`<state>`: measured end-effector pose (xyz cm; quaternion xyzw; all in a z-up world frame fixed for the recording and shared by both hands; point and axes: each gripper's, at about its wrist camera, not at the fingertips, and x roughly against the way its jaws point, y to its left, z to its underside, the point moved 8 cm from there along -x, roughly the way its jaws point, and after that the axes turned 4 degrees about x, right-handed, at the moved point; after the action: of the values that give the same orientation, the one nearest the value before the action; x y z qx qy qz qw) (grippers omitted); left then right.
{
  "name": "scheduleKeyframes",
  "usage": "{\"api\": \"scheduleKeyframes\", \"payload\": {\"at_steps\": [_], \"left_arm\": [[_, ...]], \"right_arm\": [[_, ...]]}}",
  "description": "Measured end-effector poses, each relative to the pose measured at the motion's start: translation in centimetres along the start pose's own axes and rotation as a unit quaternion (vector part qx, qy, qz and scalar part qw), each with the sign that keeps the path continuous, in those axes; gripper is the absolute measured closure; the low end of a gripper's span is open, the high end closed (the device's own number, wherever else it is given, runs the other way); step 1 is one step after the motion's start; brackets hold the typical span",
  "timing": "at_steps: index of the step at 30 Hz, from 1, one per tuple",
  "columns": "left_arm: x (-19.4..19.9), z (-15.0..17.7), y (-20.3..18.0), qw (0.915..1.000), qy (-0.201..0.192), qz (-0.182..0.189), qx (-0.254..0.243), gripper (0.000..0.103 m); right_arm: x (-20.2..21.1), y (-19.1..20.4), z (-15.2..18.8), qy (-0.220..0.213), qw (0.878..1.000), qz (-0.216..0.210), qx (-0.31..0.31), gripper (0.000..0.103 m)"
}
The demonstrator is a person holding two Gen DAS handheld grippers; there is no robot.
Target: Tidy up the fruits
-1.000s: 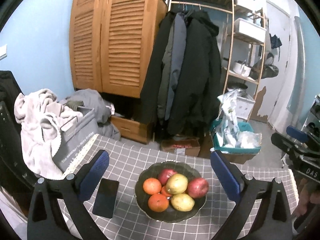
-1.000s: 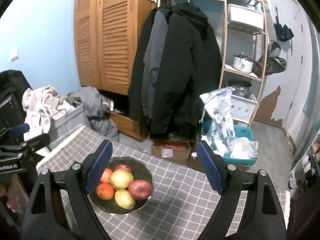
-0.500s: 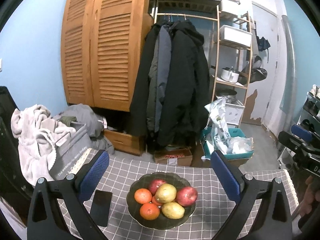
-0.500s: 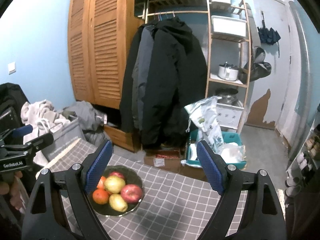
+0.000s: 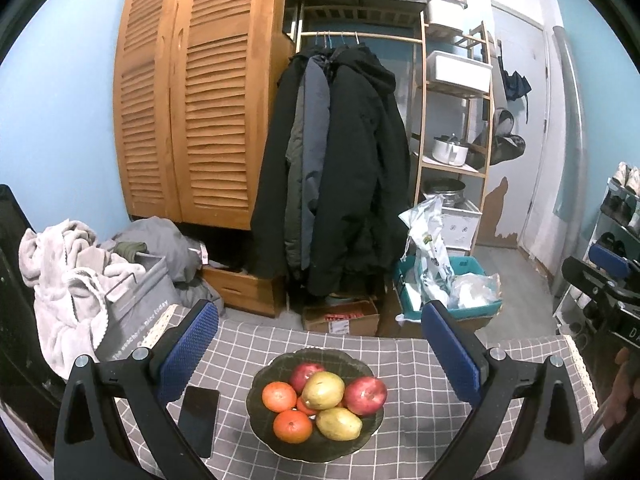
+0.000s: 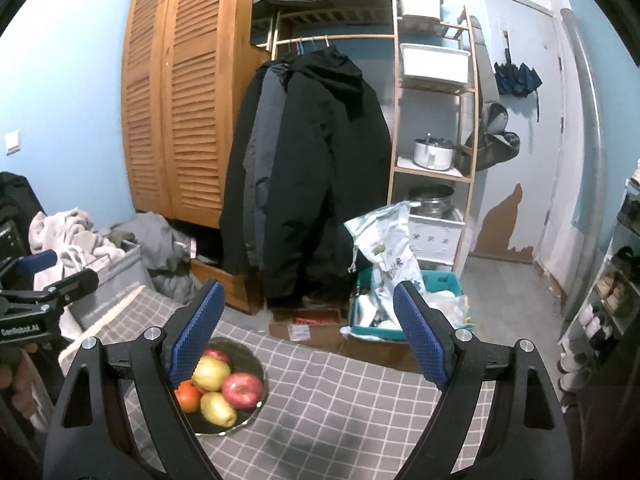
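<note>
A dark green scalloped glass bowl point(image 5: 316, 446) sits on the grey checked tablecloth point(image 5: 408, 364) and holds all the visible fruit: two red apples point(image 5: 365, 395), two yellow-green pears point(image 5: 323, 390) and three orange mandarins point(image 5: 292, 426), heaped and touching. Both the left gripper point(image 5: 320, 350) and the right gripper point(image 6: 306, 330) hang above the table with jaws spread wide, holding nothing. The apples and pears look firm, fairly heavy and smooth-skinned, so likely to slip or roll; gripping across the widest girth seems safest. The mandarins look softer and should bruise under a hard squeeze. A black phone point(image 5: 199, 420) lies just left of the bowl
</note>
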<state>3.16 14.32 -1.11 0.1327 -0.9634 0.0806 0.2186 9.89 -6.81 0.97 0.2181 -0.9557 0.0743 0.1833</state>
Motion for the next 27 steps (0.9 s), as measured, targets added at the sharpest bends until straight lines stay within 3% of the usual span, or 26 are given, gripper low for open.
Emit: {"api": "scheduleKeyframes", "payload": {"at_steps": [27], "left_arm": [[0.4, -0.2, -1.0, 1.0, -0.006, -0.002, -0.007, 0.001]], "right_arm": [[0.3, -0.5, 0.1, -0.001, 1.0, 0.004, -0.001, 0.017]]}}
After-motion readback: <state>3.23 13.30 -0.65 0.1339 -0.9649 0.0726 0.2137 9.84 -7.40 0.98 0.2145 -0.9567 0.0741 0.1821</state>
